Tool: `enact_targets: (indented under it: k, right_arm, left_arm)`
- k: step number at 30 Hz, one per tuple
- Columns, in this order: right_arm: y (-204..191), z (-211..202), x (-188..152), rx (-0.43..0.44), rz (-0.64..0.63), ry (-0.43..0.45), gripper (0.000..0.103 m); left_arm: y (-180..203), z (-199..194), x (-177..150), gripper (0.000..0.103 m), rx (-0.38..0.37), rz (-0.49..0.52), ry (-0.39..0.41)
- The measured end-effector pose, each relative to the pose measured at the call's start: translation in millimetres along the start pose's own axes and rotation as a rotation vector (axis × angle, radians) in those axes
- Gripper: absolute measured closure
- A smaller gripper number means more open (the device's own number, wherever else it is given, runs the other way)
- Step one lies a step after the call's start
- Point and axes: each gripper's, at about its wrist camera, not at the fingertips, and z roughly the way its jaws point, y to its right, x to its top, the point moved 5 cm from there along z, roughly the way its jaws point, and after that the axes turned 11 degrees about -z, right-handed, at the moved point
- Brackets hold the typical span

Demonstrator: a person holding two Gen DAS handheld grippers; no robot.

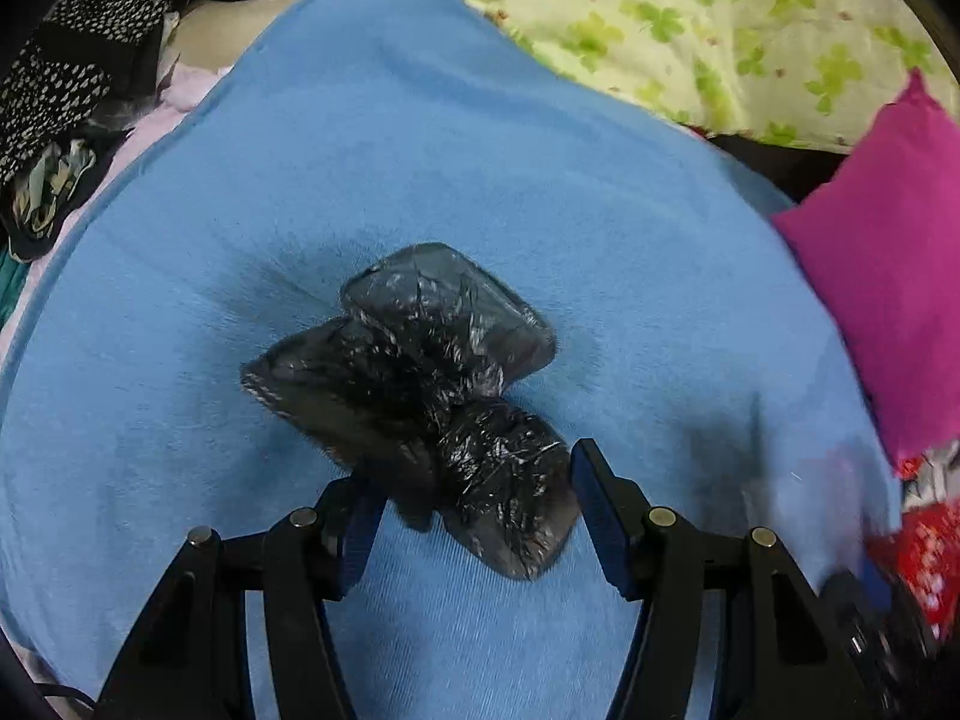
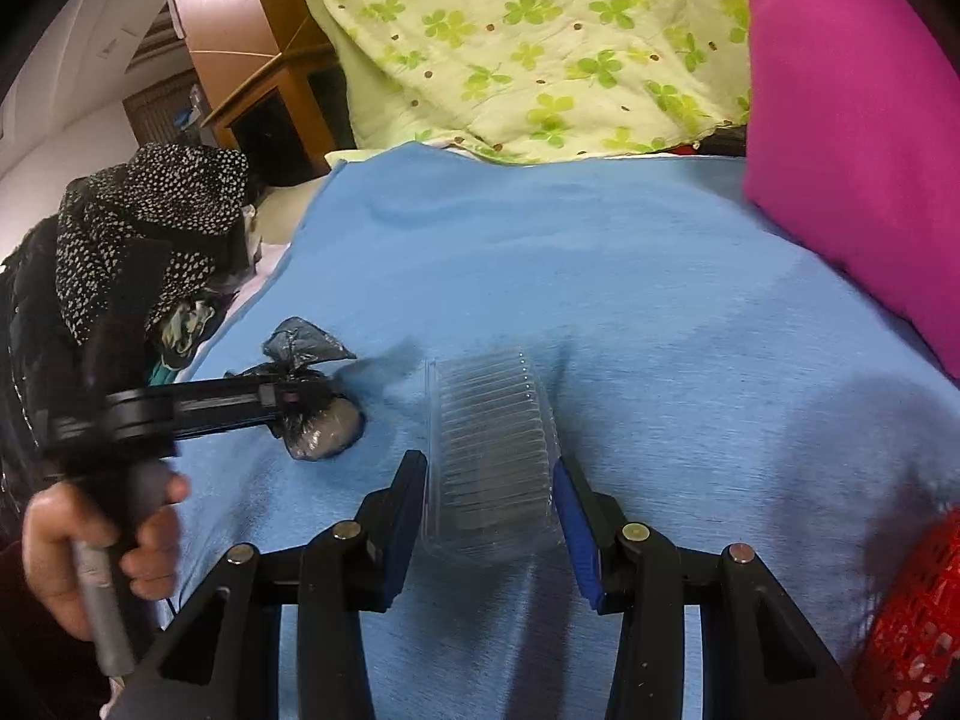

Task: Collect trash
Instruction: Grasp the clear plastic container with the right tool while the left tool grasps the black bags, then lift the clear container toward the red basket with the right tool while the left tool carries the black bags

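Note:
A knotted black plastic bag (image 1: 420, 378) lies on a blue cloth (image 1: 420, 150). My left gripper (image 1: 474, 486) is open with its jaws on either side of the bag's near end. In the right wrist view the same bag (image 2: 318, 414) shows under the left gripper (image 2: 300, 399), held by a hand. A clear ribbed plastic container (image 2: 489, 462) lies on the blue cloth (image 2: 600, 270). My right gripper (image 2: 489, 498) is open around it, the fingers close to its sides; I cannot tell if they touch.
A magenta cushion (image 2: 840, 120) lies at the right and a green clover-print cloth (image 2: 540, 42) at the back. Black dotted clothes (image 2: 150, 228) are piled at the left. A red mesh basket (image 2: 918, 618) sits at the lower right. Wooden furniture (image 2: 270, 90) stands behind.

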Motion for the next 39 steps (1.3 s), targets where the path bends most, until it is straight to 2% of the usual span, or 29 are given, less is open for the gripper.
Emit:
enact_targets:
  k: [3, 6, 10, 13, 19, 30, 39]
  right_arm:
    - [1, -2, -2, -0.006, -0.005, -0.001, 0.057]
    - [1, -6, -3, -0.011, -0.018, 0.005, 0.057]
    - [-2, -16, 0, -0.014, -0.03, 0.038, 0.057]
    - [-4, -23, 1, -0.033, -0.041, 0.056, 0.057]
    - [-15, -46, 0, -0.135, -0.102, 0.09, 0.057]
    - [-18, -86, -7, -0.298, -0.15, 0.116, 0.057]
    - [-8, -112, -4, -0.405, -0.132, 0.142, 0.057]
  left_arm:
    - [0, 7, 1, 0.041, 0.011, -0.019, 0.02]
    - [-9, 11, 0, 0.051, -0.016, -0.059, 0.007]
    - [-17, 4, -6, 0.056, -0.033, -0.051, 0.018]
    - [-16, -8, -15, 0.057, -0.05, -0.023, 0.029]
    - [-4, -40, -39, 0.057, -0.054, 0.071, 0.076]
    - [28, -114, -78, 0.057, -0.065, 0.25, 0.21]
    - [37, -152, -97, 0.057, -0.057, 0.319, 0.298]
